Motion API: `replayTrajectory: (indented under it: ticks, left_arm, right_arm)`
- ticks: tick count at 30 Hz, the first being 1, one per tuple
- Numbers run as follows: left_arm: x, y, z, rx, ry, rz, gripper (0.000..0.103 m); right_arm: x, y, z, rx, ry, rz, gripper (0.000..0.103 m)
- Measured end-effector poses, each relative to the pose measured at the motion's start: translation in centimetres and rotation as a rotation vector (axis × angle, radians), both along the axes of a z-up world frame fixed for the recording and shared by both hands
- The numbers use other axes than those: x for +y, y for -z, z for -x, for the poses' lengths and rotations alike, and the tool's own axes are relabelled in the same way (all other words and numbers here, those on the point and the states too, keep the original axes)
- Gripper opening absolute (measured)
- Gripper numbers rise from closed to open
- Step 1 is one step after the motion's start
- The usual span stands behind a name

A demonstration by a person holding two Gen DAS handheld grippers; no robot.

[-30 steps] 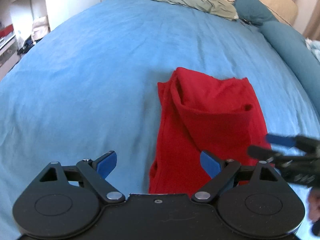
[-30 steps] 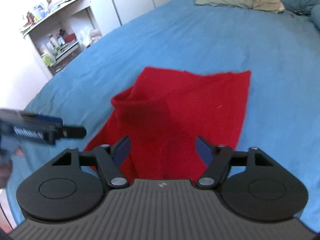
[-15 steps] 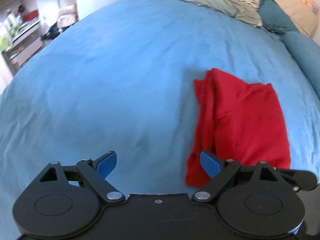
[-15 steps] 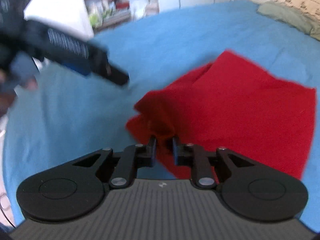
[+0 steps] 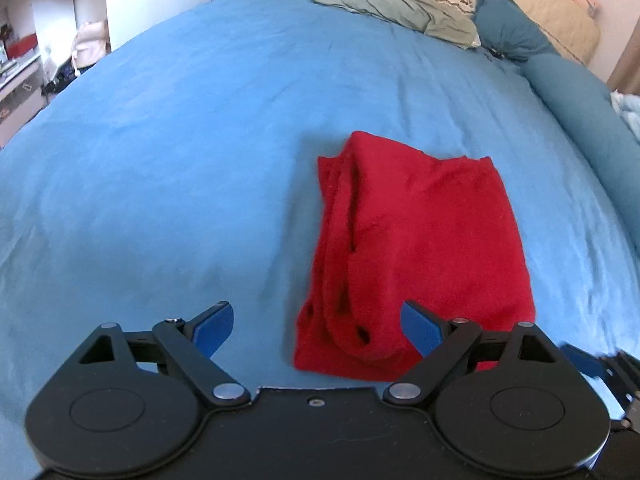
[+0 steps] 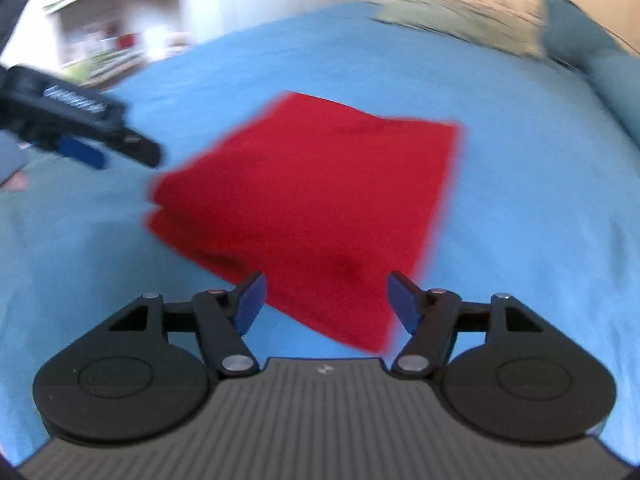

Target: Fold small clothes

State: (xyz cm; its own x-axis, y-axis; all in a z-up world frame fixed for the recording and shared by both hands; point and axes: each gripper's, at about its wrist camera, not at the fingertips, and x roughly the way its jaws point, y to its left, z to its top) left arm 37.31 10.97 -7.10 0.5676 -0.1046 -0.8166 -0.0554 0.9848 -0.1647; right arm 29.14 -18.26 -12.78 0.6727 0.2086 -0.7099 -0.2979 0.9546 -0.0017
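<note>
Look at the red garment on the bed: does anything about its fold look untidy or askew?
Yes. The red garment lies folded on the blue bedspread, but its left edge is bunched into loose, rolled layers with gaps showing, not flat like the right side. Neither the left gripper nor the opening right gripper holds it.

Left wrist view looking steeply down over its own fingers (image 5: 424,326), close above the near end of the red garment (image 5: 416,248), right wrist view blurred, angled down over the garment's near corner, both sharing the garment, blue bed (image 5: 180,160), far pillows (image 5: 392,4)
</note>
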Motion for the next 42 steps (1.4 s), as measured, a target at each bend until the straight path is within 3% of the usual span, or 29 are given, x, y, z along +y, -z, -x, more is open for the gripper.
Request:
replayTrajectory:
  ticks: [4, 8, 10, 14, 18, 21, 23, 27, 28, 30, 33, 38, 42]
  left_arm:
    - [-0.5, 1.4, -0.8, 0.019, -0.005, 0.014, 0.093]
    - [-0.9, 2.5, -1.5, 0.034, 0.002, -0.02, 0.093]
    - [-0.8, 3.0, -1.7, 0.045, 0.004, -0.052, 0.093]
    - [0.6, 4.6, -2.0, 0.08, 0.017, -0.116, 0.092]
    - [0.7, 6.6, -1.4, 0.086, 0.112, -0.196, 0.093]
    - [1.3, 6.8, -0.8, 0.063, 0.12, -0.181, 0.094]
    - [1.4, 6.2, -0.7, 0.07, 0.105, -0.165, 0.094]
    - [0.8, 3.5, 0.2, 0.031, 0.095, -0.161, 0.092]
    - [0.5, 2.5, 0.3, 0.006, 0.107, -0.17, 0.093]
    - [-0.2, 0.8, 0.0, -0.038, 0.128, -0.182, 0.099]
    - [-0.7, -1.0, -2.1, -0.098, 0.182, -0.141, 0.103]
    - [-0.2, 1.1, -8.5, -0.01, 0.248, -0.005, 0.102]
    - [0.8, 4.0, -11.2, 0.088, 0.209, 0.118, 0.089]
  right_arm:
    - [-1.2, 1.7, 0.2, 0.034, 0.082, 0.051, 0.083]
    - [-1.3, 2.6, -0.7, 0.034, 0.135, 0.03, 0.083]
    - [-1.3, 2.9, -1.0, 0.04, 0.151, 0.027, 0.081]
    - [-1.2, 3.1, -1.2, 0.037, 0.228, 0.125, 0.084]
    - [-2.1, 3.9, -0.9, 0.063, 0.266, 0.194, 0.085]
    - [-4.3, 3.8, -0.9, 0.085, 0.276, 0.093, 0.085]
    - [-4.8, 3.1, -1.0, 0.089, 0.244, 0.085, 0.085]
    - [-6.3, 0.7, -1.3, 0.092, 0.211, -0.023, 0.087]
    - [-6.6, 0.0, -1.6, 0.095, 0.209, -0.049, 0.089]
    - [-7.0, -1.4, -2.7, 0.105, 0.219, -0.092, 0.103]
    - [-7.1, -3.4, -4.6, 0.11, 0.218, -0.174, 0.103]
    - [-7.0, -2.8, -9.5, 0.207, 0.205, -0.314, 0.103]
    - [-6.8, -0.2, -12.7, 0.284, 0.21, -0.39, 0.103]
